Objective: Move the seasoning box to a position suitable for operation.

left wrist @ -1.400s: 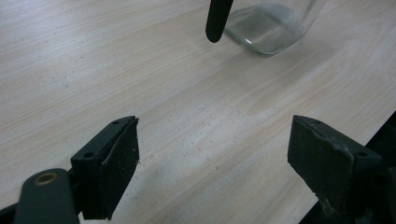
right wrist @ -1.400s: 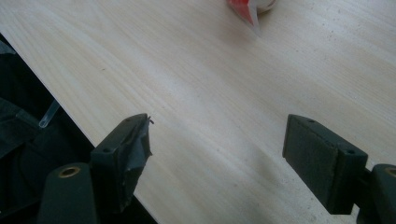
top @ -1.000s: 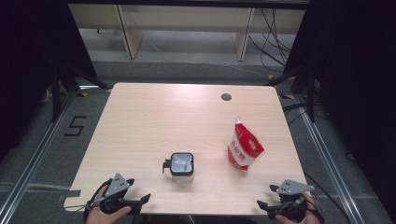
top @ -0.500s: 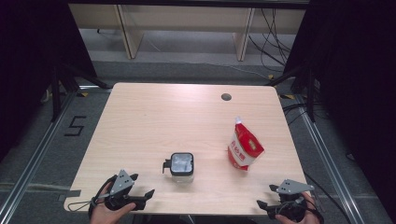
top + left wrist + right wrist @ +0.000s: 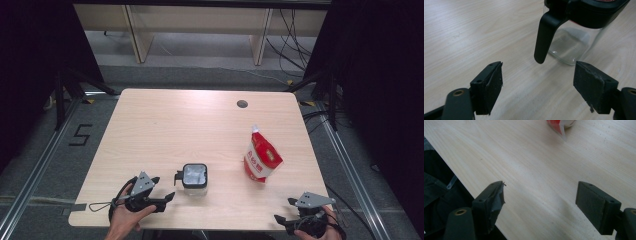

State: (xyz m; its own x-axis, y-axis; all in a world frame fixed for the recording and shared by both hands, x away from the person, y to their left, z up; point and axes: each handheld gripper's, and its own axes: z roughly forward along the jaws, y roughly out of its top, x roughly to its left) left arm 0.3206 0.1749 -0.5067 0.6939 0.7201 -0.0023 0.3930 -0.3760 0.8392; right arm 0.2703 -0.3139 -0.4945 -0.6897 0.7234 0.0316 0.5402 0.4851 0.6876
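the left gripper (image 5: 167, 196), jaws wide but just narrowing with nothing between, faces the clear empty jar (image 5: 194, 179) just ahead; the right gripper (image 5: 282, 212) gapes, the red pouch (image 5: 262, 160) ahead.

Upright black-lidded glass jar (image 5: 194, 178) mid-table

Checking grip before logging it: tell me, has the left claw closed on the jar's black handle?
No: in the left gripper view the left claw stands open, the black handle of the jar hanging beyond its pads, untouched.
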